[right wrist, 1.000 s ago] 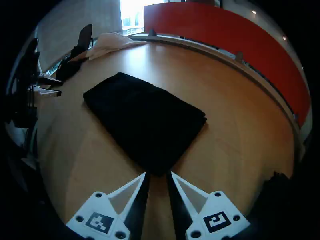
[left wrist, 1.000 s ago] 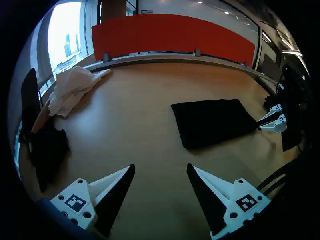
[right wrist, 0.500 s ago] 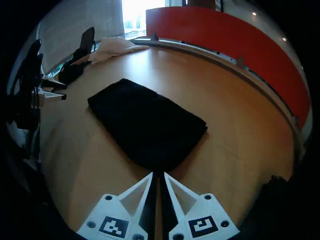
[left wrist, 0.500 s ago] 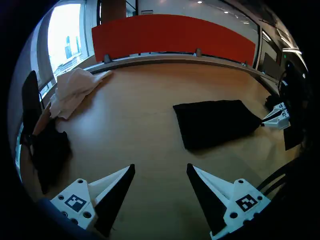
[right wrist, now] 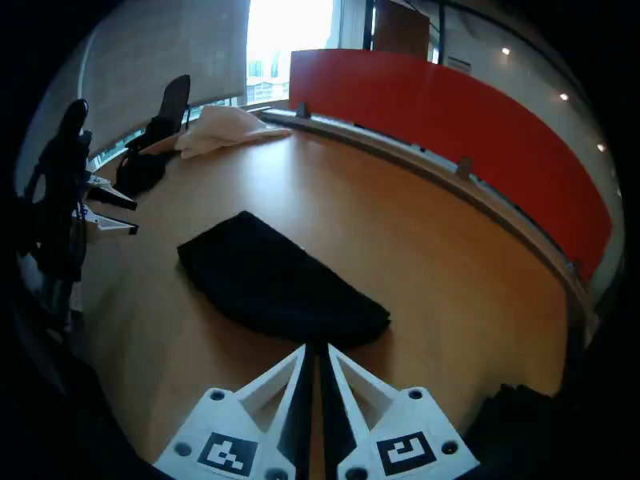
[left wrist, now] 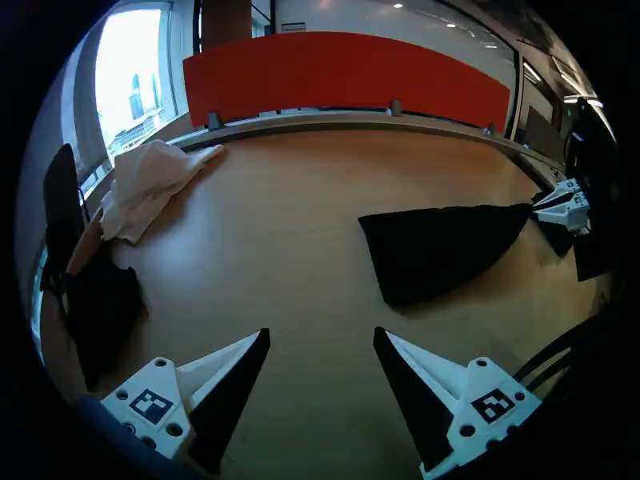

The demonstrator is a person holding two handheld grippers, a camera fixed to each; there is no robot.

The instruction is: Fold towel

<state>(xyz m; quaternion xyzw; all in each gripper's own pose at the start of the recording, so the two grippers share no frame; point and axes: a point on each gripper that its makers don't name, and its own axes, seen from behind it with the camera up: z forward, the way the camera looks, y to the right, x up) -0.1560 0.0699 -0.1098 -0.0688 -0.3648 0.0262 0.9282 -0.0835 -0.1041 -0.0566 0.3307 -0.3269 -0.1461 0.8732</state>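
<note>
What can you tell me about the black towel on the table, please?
The black towel is a dark, soft-looking cloth lying on the wooden table. One corner is pinched in the shut right gripper and lifted, drawing the cloth into a wedge; the rest lies flat. The open left gripper is apart from it.

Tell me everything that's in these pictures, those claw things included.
towel: one, black, on the table, one corner lifted
cloth pile: one, off-white, at the table's far corner near the window
dark bundle: one, black, at the table's edge by the chair
table: one, light wood
divider panel: one, red, along the table's far edge
chair: one, black, beside the table
window: one, bright, behind the cloth pile
left claw: one, white and black, open over bare table
right claw: one, white and black, shut on the towel's corner
</note>
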